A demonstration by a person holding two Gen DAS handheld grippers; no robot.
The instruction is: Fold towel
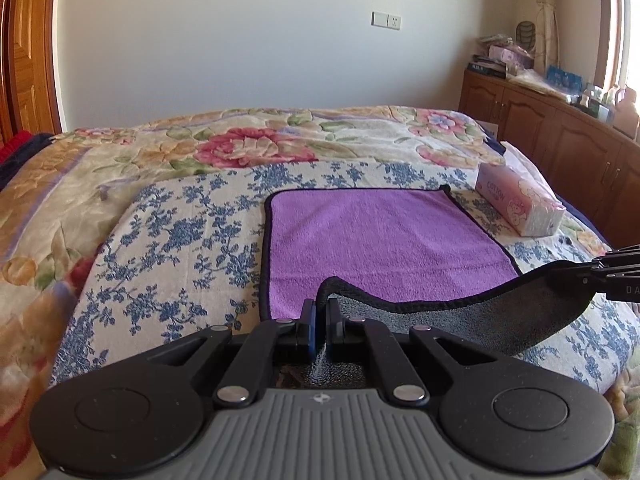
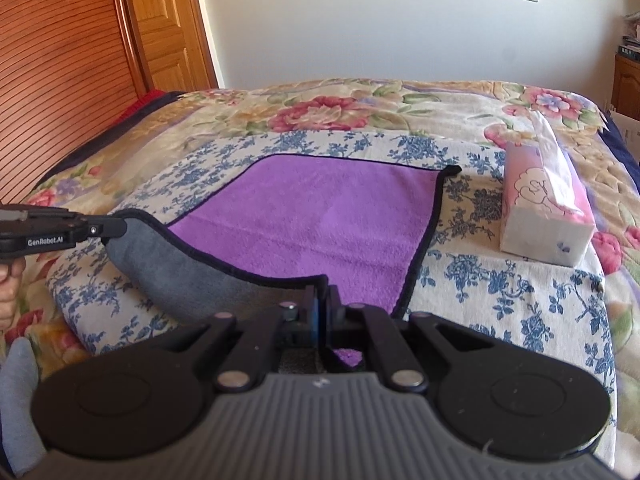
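A purple towel (image 1: 380,240) (image 2: 320,220) with black trim lies flat on the bed. Its near edge is lifted, and the grey underside (image 1: 500,312) (image 2: 180,272) sags between the two held corners. My left gripper (image 1: 320,308) is shut on the near left corner, and it also shows at the left edge of the right wrist view (image 2: 120,228). My right gripper (image 2: 322,296) is shut on the near right corner. In the left wrist view it enters from the right edge (image 1: 592,272). The far half of the towel rests on the bed.
Under the towel lies a blue-flowered cloth (image 1: 180,240) on a floral quilt (image 1: 240,144). A pink tissue pack (image 1: 520,204) (image 2: 544,216) sits just right of the towel. A wooden cabinet (image 1: 560,128) stands to the right of the bed, a wooden door (image 2: 160,20) to the left.
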